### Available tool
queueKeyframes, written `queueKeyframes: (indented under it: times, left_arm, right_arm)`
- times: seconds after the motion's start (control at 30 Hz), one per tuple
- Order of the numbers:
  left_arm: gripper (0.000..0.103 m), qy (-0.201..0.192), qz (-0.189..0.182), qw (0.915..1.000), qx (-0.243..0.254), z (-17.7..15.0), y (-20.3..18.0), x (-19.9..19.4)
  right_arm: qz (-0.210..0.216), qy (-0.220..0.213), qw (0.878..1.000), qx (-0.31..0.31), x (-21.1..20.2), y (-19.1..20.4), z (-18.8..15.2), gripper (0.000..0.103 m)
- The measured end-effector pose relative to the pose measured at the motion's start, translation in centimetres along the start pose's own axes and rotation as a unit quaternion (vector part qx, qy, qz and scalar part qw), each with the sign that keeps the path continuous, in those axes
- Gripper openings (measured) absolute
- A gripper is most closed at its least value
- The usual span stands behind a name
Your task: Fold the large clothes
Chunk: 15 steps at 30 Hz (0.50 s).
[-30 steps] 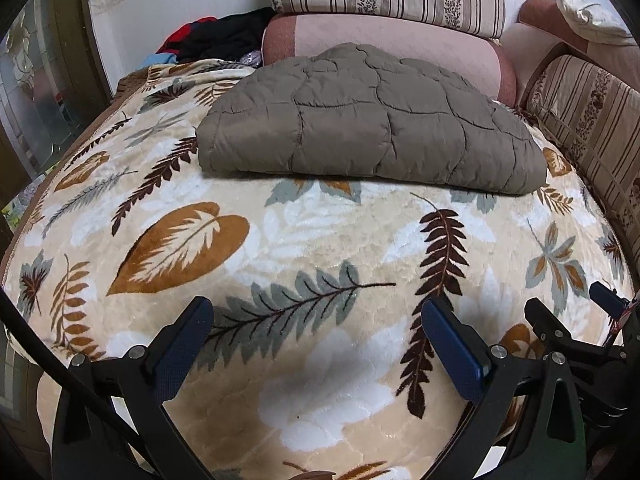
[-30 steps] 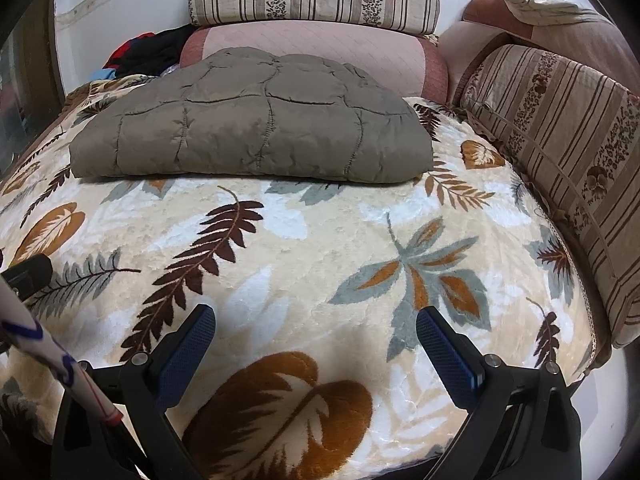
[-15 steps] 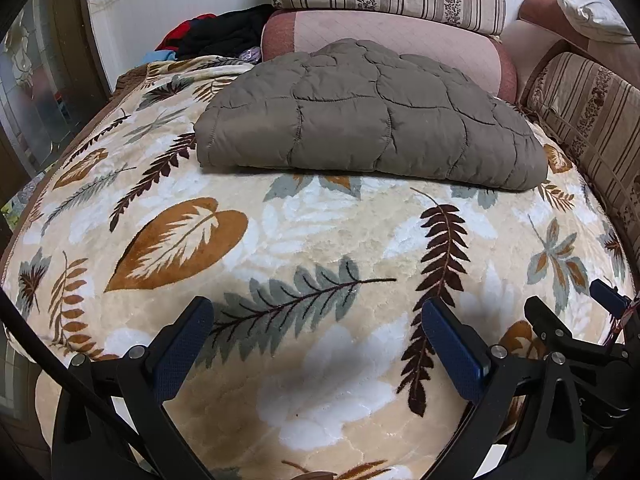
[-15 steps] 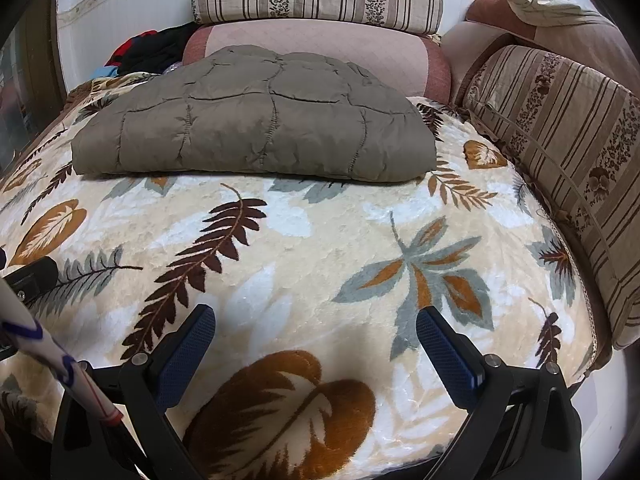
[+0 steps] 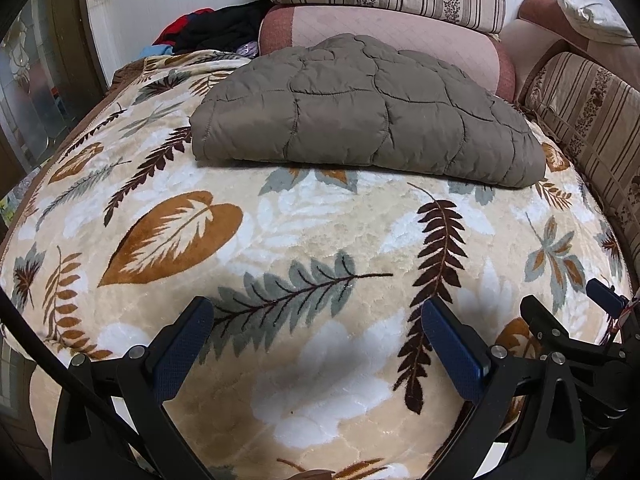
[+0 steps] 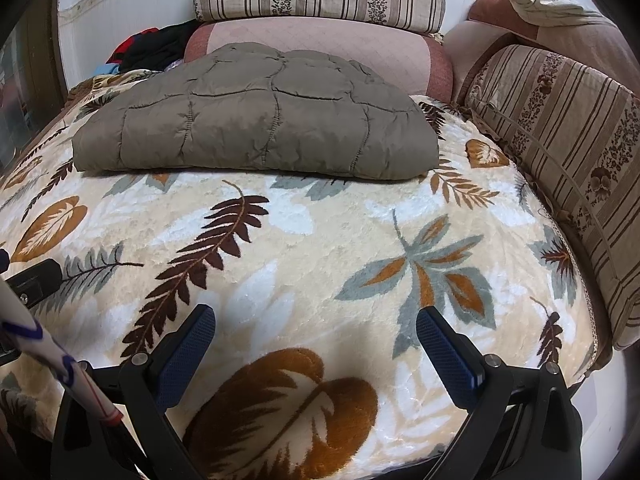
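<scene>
Lying folded into a thick pad, the quilted brown jacket [image 5: 360, 108] rests at the far end of the bed's leaf-patterned blanket [image 5: 320, 232], its back edge against a pink bolster [image 5: 400, 32]. My left gripper [image 5: 316, 344] and right gripper [image 6: 316, 344] hang over the near end of the blanket, well apart from the jacket, both spread wide and grasping nothing.

R tongs [image 6: 316, 344] wide, empty | jacket [image 6: 256, 120] folded (on blanket [image 6: 320, 248])
</scene>
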<state>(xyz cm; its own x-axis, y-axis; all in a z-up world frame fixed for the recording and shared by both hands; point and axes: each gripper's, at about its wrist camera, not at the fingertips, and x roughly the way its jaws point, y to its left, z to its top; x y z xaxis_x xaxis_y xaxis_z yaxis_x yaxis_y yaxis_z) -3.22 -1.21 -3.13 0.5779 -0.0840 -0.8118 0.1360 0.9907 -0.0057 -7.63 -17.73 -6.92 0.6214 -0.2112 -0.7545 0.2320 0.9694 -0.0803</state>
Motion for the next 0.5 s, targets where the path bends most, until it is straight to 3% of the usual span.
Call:
queueKeyframes:
  times: [0.5]
  left_arm:
    - [0.103,0.005,-0.001,1.0,0.0,-0.21,0.14,0.38]
  right_arm:
    - [0.002,0.005,1.0,-0.001,0.19,0.06,-0.02,0.102]
